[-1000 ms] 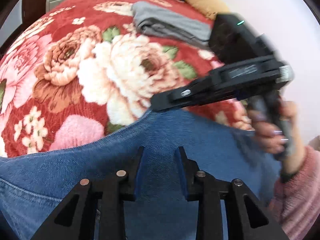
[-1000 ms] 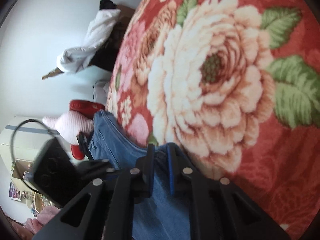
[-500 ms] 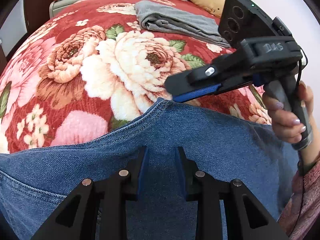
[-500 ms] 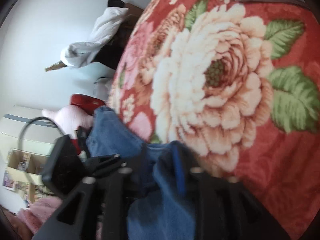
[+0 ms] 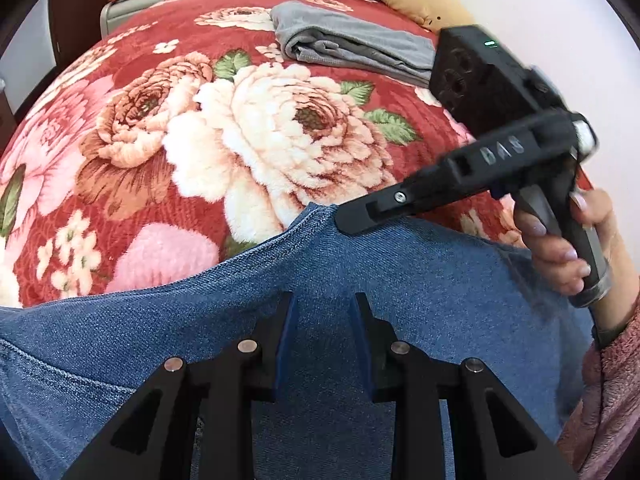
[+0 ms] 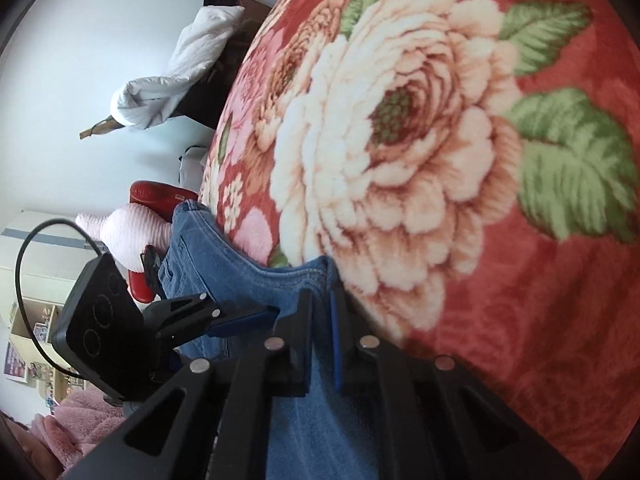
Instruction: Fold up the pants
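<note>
The jeans (image 5: pixel 320 280) run off frame; right jaws' grip seems unclear.

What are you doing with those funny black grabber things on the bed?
A person is folding blue jeans on a red flowery blanket, with a grabber in each hand. The right gripper is pinched shut on a corner of the jeans at their edge. The left gripper is open, hovering over the denim. Folded grey clothes lie farther back on the bed.
</note>
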The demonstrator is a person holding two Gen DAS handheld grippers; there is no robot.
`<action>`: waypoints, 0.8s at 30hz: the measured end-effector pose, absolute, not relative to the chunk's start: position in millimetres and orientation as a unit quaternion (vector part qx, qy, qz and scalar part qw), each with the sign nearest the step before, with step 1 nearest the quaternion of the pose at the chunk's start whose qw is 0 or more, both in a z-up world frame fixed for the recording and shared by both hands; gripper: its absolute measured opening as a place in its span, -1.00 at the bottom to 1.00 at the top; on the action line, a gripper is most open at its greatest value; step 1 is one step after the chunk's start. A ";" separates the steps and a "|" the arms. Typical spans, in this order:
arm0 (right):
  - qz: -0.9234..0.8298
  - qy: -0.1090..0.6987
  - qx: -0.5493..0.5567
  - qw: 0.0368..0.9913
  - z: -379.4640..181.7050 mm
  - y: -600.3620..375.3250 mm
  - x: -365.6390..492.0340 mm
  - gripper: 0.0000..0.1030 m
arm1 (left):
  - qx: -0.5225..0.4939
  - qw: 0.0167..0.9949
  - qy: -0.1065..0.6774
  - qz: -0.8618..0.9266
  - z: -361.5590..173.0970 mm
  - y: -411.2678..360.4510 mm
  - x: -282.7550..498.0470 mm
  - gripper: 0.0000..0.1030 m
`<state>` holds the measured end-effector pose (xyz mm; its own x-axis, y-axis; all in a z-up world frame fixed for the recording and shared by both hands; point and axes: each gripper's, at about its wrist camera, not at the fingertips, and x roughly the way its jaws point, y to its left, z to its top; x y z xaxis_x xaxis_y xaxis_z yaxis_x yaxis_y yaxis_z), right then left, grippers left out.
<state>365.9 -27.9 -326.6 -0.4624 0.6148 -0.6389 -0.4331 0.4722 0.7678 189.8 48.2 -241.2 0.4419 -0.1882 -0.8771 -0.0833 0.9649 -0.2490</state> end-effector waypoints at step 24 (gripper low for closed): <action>0.404 0.609 -0.143 0.667 -289.8 -49.0 323.9 -0.48 | -0.091 0.843 0.531 -0.001 -240.7 37.2 193.6 -0.48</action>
<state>323.9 -49.0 -289.8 -0.0693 0.3649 -0.9285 -0.7133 0.6325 0.3018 193.6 37.2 -240.7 0.4367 -0.0980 -0.8942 -0.0959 0.9833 -0.1546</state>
